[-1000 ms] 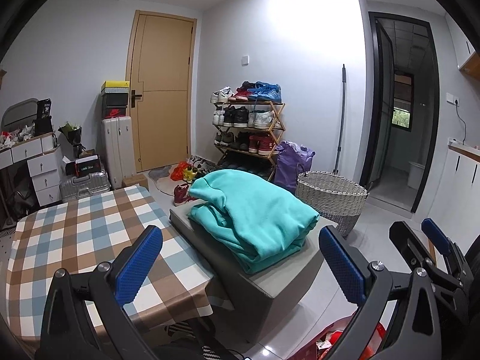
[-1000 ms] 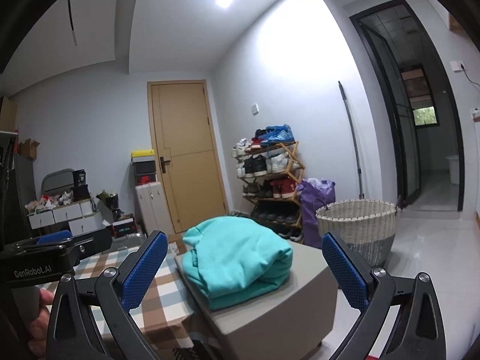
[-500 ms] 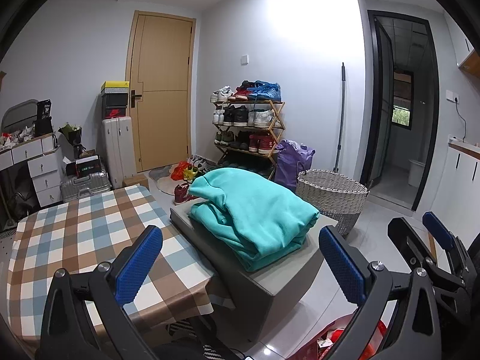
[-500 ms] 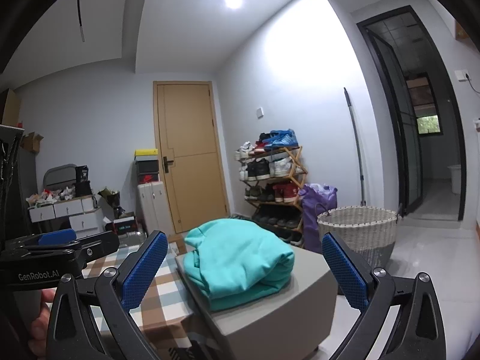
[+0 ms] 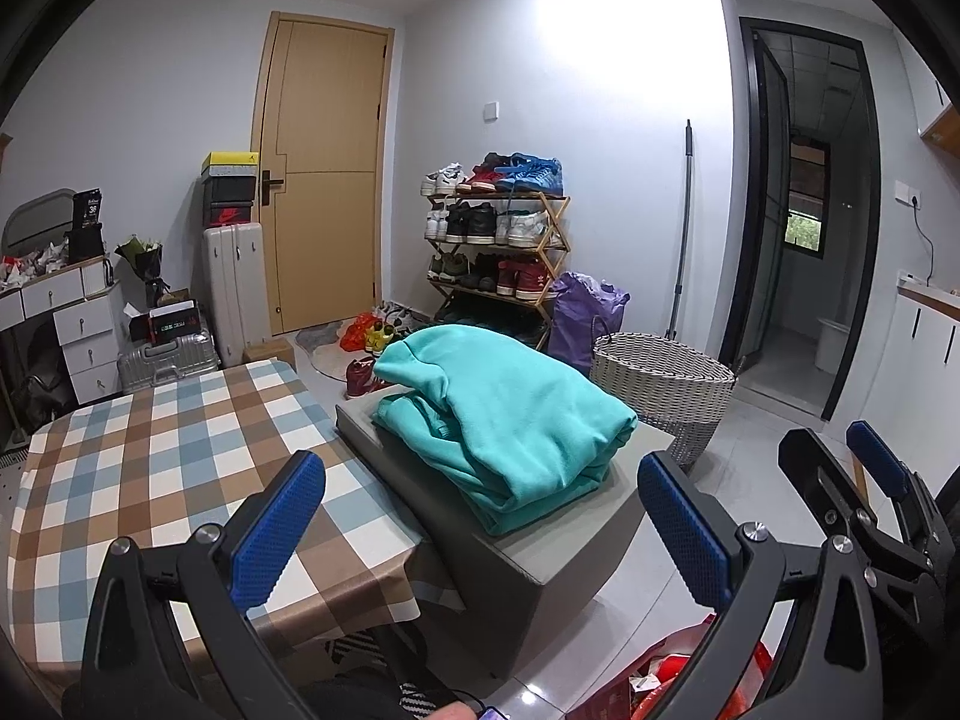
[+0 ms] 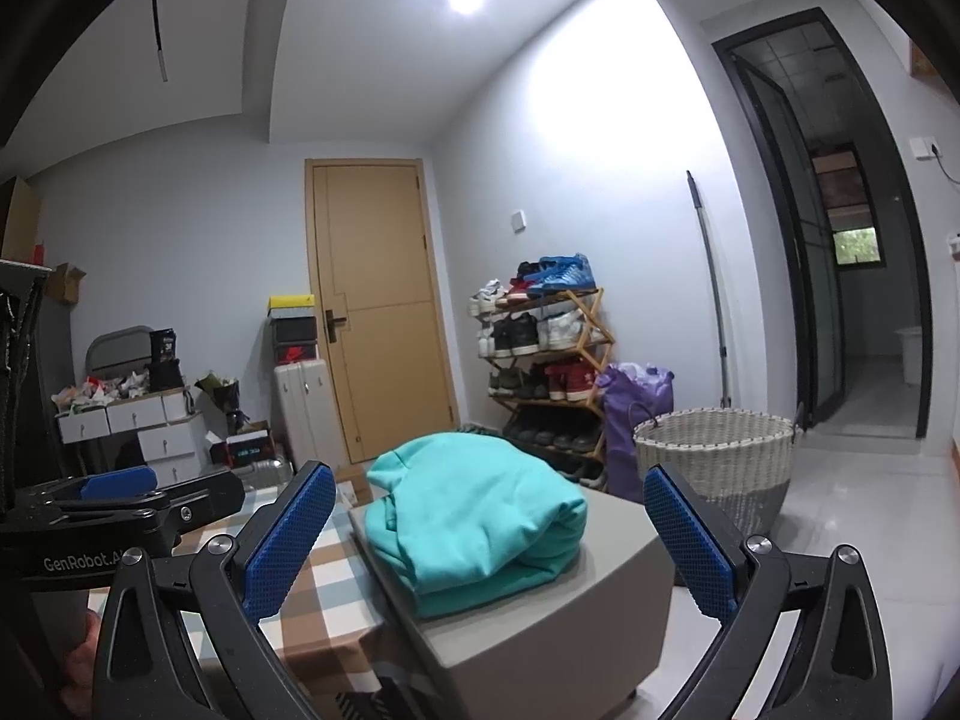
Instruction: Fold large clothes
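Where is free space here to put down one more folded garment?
The checked table is bare, left of the grey box. The box top is mostly taken by the teal hoodie; only narrow edges remain.

I read the left gripper (image 5: 480, 516) as spread wide, holding nothing. Right gripper (image 6: 489, 531) likewise spread, empty, beside and to the right of it.
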